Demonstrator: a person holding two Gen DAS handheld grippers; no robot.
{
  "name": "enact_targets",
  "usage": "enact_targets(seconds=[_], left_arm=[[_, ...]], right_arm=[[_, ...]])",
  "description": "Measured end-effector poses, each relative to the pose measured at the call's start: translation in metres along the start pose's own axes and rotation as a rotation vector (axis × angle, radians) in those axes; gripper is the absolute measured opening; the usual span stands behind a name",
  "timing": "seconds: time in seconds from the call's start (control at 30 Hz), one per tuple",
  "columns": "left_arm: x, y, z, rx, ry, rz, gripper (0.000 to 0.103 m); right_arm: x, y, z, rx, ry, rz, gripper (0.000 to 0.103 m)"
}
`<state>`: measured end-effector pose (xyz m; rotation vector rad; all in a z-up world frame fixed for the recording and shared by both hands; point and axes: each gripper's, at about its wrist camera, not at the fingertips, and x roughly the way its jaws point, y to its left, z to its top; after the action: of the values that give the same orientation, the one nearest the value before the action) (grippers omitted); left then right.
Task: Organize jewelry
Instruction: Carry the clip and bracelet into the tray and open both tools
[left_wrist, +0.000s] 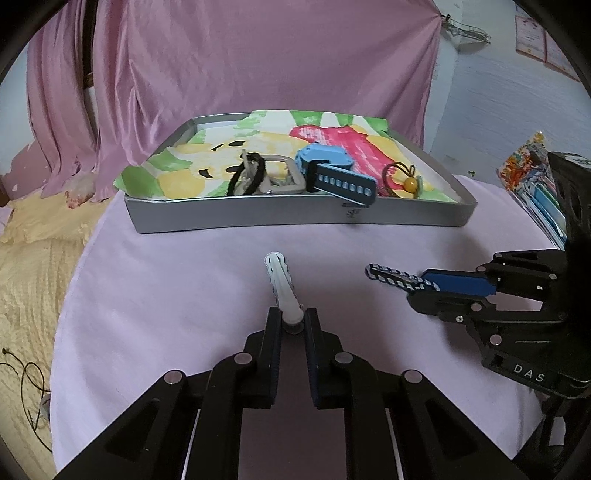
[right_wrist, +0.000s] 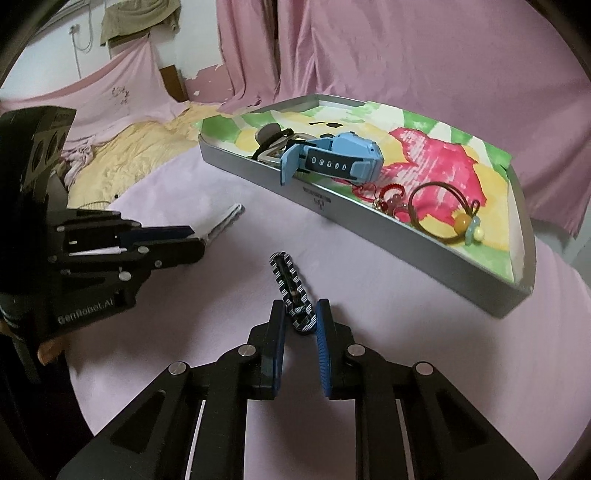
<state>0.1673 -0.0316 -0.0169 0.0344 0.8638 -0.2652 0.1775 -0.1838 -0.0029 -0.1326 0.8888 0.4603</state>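
Grey tray (left_wrist: 303, 218) sits far on the pink counter (left_wrist: 184, 280), my left claw (left_wrist: 293, 319) pinching a white clip (left_wrist: 281, 284), right claw (right_wrist: 301, 314) nipping a striped clip (right_wrist: 291, 284) by its end, so either may pivot loose on the lift.

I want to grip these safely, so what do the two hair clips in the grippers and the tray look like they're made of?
White clip in the left gripper: likely matte, slightly translucent plastic. Striped clip in the right gripper: black-and-white woven-looking pattern, perhaps fabric over a hard core; unclear. Tray: smooth grey walls with a dull sheen, probably metal or coated card.
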Motion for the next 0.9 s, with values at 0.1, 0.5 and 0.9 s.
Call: enact_targets(seconds=[0.1, 0.5, 0.9], left_arm=[[-0.002, -0.002, -0.002, -0.006, -0.004, -0.007, 0.012], [-0.017, -0.009, 0.000, -0.030, -0.073, -0.014, 0.011], [-0.028, -0.015, 0.005, -0.021, -0.145, -0.059, 0.011]], right_arm=[[-0.003, 0.000, -0.004, 0.028, -0.009, 0.002, 0.014], [-0.015, -0.009, -0.011, 0.153, -0.096, 0.019, 0.014], [-0.024, -0.014, -0.016, 0.198, -0.158, 0.022, 0.014]])
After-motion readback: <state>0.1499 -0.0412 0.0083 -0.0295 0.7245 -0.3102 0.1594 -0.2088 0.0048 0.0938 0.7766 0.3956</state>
